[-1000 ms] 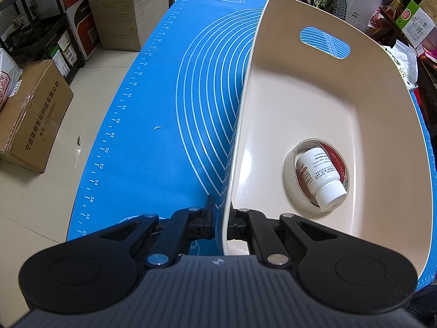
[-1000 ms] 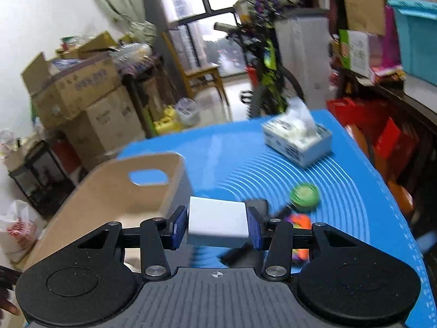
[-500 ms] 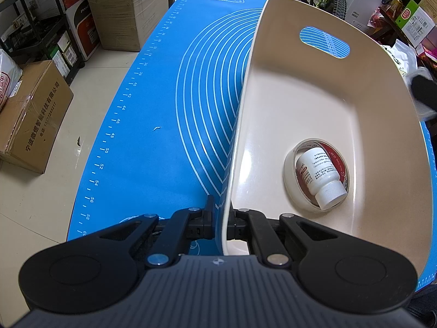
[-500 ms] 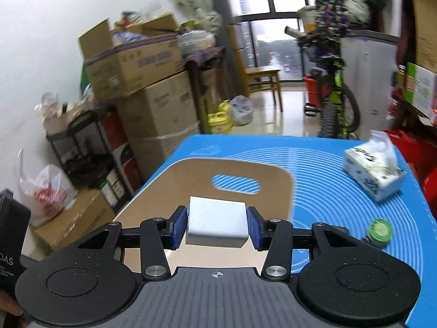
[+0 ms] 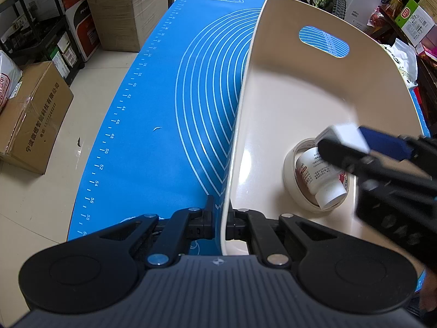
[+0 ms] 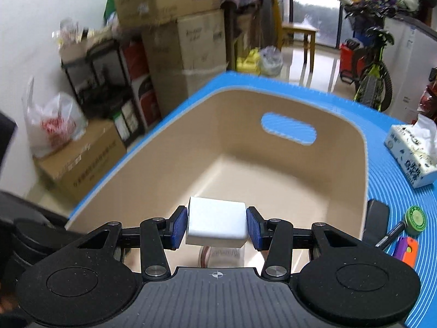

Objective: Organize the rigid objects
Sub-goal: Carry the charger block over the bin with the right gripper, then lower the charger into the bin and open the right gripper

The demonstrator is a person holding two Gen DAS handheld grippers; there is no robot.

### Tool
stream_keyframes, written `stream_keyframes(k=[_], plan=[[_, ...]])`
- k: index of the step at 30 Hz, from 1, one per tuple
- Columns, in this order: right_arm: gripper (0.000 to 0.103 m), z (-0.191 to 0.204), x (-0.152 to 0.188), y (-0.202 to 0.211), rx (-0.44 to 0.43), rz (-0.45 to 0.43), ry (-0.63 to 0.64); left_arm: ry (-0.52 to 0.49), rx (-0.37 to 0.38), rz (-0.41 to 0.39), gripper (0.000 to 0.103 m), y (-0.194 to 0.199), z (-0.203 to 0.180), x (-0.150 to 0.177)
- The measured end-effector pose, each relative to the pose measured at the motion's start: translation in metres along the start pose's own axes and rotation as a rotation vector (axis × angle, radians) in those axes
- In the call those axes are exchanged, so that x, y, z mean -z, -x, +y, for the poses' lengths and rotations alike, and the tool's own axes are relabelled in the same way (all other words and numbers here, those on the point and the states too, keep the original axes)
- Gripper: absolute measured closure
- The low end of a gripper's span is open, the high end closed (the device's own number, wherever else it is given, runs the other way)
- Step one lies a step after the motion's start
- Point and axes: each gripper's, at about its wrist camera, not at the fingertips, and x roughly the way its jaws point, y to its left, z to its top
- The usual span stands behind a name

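Right gripper: blue pads pinch a white block by its left and right faces; block's long axis runs side to side across the jaws, level. Position: held in the air above the near part of the beige bin, over the tape roll and the bottle inside it.

Left gripper: jaws pressed together on the bin's near-left wall, one finger outside, one inside.

Beige bin: open top, handle slot in the far wall; stands on the blue mat. Its left wall runs near to far, with a broad bare strip of mat left of it before the table edge. Far half of the bin floor is bare.

White bottle: lies on its side within the tape roll, near-right on the bin floor; cap points near and right, base far and left.

Right of the bin, on the mat: tissue box, far; green round lid, a black pen-like item, and an orange-purple toy, near.
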Motion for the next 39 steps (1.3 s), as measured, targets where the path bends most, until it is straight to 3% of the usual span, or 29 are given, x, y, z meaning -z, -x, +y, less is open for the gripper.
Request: stream_keyframes(k=[5,15,20,28,39], plan=[[0.050,0.005,0.004,-0.021,0.021,0.119,0.021,-0.002,-0.001,-0.001,0.097,0.000,0.000,0.000],[0.050,0.011,-0.001,-0.024,0.073,0.153,0.076,-0.003,-0.002,-0.001,0.097,0.001,0.000,-0.001],[0.044,0.006,-0.002,-0.025,0.065,0.160,0.052,-0.002,-0.001,0.000,0.097,0.001,0.000,-0.002],[0.029,0.001,-0.001,-0.017,0.048,0.110,0.019,-0.002,-0.002,-0.001,0.097,0.001,0.000,-0.001],[0.022,-0.019,-0.006,0.025,0.006,-0.036,-0.050,-0.001,0.000,0.000,0.097,0.002,0.001,-0.002]])
